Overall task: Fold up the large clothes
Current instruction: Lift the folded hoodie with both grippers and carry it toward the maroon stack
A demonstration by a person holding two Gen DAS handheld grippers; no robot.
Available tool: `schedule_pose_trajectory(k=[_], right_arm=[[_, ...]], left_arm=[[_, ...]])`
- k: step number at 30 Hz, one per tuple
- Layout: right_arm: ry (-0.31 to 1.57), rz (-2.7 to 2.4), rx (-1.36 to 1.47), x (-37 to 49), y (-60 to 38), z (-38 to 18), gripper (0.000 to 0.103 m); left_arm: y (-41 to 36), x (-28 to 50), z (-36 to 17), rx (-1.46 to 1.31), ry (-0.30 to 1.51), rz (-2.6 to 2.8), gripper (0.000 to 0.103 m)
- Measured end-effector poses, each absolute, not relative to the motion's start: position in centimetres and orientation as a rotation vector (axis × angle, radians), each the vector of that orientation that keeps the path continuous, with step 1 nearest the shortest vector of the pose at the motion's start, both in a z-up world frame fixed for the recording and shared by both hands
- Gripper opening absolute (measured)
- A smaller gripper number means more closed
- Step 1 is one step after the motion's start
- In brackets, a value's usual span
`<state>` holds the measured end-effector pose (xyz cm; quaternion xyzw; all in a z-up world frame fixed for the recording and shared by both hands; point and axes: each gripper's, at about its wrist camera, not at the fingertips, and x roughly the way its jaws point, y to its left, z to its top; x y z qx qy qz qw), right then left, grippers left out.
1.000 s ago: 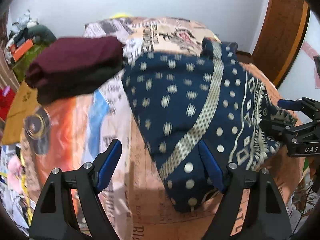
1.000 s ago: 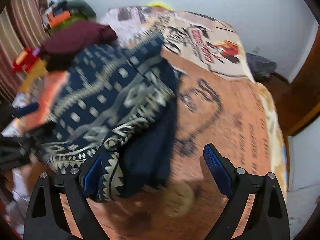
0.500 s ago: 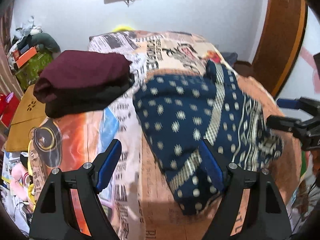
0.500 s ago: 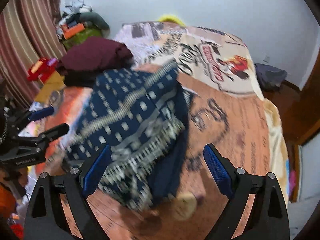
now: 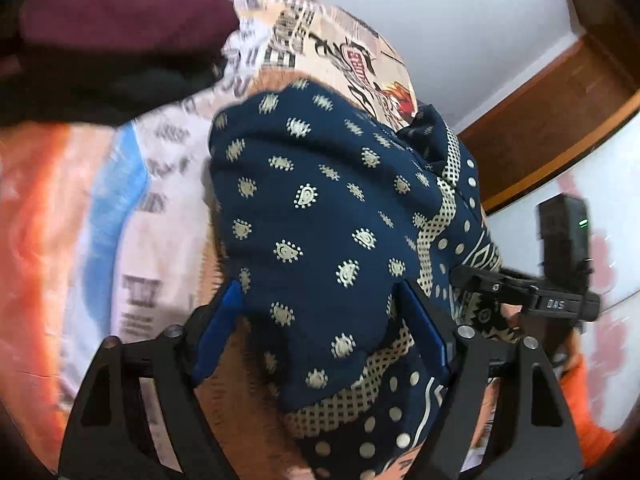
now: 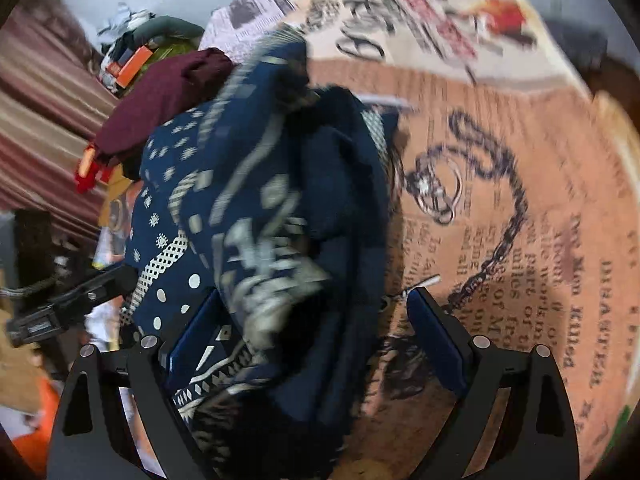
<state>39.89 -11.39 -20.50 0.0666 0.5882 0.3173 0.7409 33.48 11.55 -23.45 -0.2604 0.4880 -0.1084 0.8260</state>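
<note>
Left wrist view: left claw (image 5: 320, 320) has its blue pads spread wide, not pressing anything. The navy garment (image 5: 320, 208) lies bunched on the bedsheet (image 5: 132, 208), its near lobe lying between and ahead of the pads. Its long axis runs from the claw's near right up and away to the left. Soft woven cloth, cream paisley dots, a cream lattice band along the edge. Beyond the claw's left pad, far off: a folded maroon bundle (image 5: 120, 20) over dark cloth. The right claw (image 5: 520, 296) shows to the right, at the garment's patterned border.

Right wrist view: right claw (image 6: 316, 336) also wide open, gripping nothing. The garment (image 6: 256, 208) is heaped over the left pad and ahead, blurred, long axis pointing away and left. The newsprint-patterned sheet (image 6: 500, 200) lies flat ahead of the right pad. The left claw (image 6: 76, 300) is at far left.
</note>
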Motion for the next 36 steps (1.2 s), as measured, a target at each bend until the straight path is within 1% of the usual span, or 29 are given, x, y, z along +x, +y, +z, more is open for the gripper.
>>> schedule_pose_trajectory(k=[8,11,13,16,18,19,20,21,22,23,24,25,26,27,29,34,36], right_arm=[[1.375,0.787,0.195,42.2,-9.8,-21.7,0.093],[1.396,0.802,0.208,42.9,-8.6,-22.6,0.094],[1.397,0.812,0.218,42.7,-8.1,-22.7,0.101],[1.390,0.809,0.226,42.4,-7.8,-22.6,0.100],[1.385,0.807,0.244,42.2,-8.0,-22.4,0.097],[1.384,0.810,0.260,42.1,-8.4,-22.3,0.090],[1.385,0.813,0.275,41.9,-8.7,-22.1,0.085],[1.385,0.812,0.282,42.0,-9.2,-21.9,0.074],[1.374,0.807,0.284,41.6,-9.4,-21.5,0.064],[1.360,0.803,0.283,41.1,-9.9,-21.0,0.058],[1.350,0.806,0.286,41.0,-10.3,-20.6,0.047],[1.344,0.811,0.299,40.6,-10.5,-20.0,0.038],[1.346,0.817,0.314,40.3,-10.7,-19.5,0.035],[1.346,0.814,0.316,39.9,-10.7,-19.0,0.032],[1.334,0.803,0.286,39.0,-10.5,-17.8,0.029],[1.277,0.813,0.261,37.0,-9.8,-14.6,0.028],[1.225,0.831,0.247,36.3,-9.1,-12.3,0.028]], left_arm=[[12.2,36.7,-24.8,-0.607,1.071,-0.242,0.095],[12.8,37.6,-26.3,-0.679,1.106,-0.267,0.095],[13.4,38.1,-27.3,-0.754,1.119,-0.284,0.095],[13.2,38.6,-27.2,-0.740,1.111,-0.286,0.095],[13.0,38.6,-27.1,-0.734,1.106,-0.280,0.095],[12.9,38.6,-27.0,-0.731,1.106,-0.280,0.092],[12.9,38.5,-26.8,-0.729,1.105,-0.280,0.088],[13.0,38.3,-26.6,-0.728,1.104,-0.282,0.085],[13.0,38.0,-26.3,-0.723,1.101,-0.284,0.080],[12.9,37.8,-25.8,-0.714,1.097,-0.285,0.075],[12.8,37.5,-25.4,-0.703,1.094,-0.286,0.073],[12.6,37.3,-24.6,-0.685,1.088,-0.290,0.069],[12.3,37.0,-23.8,-0.664,1.082,-0.296,0.065],[12.2,36.8,-23.4,-0.651,1.077,-0.301,0.062],[11.9,36.0,-21.7,-0.615,1.060,-0.319,0.056],[12.3,33.8,-16.3,-0.507,0.984,-0.322,0.054],[13.2,33.3,-14.3,-0.500,0.954,-0.320,0.054]])
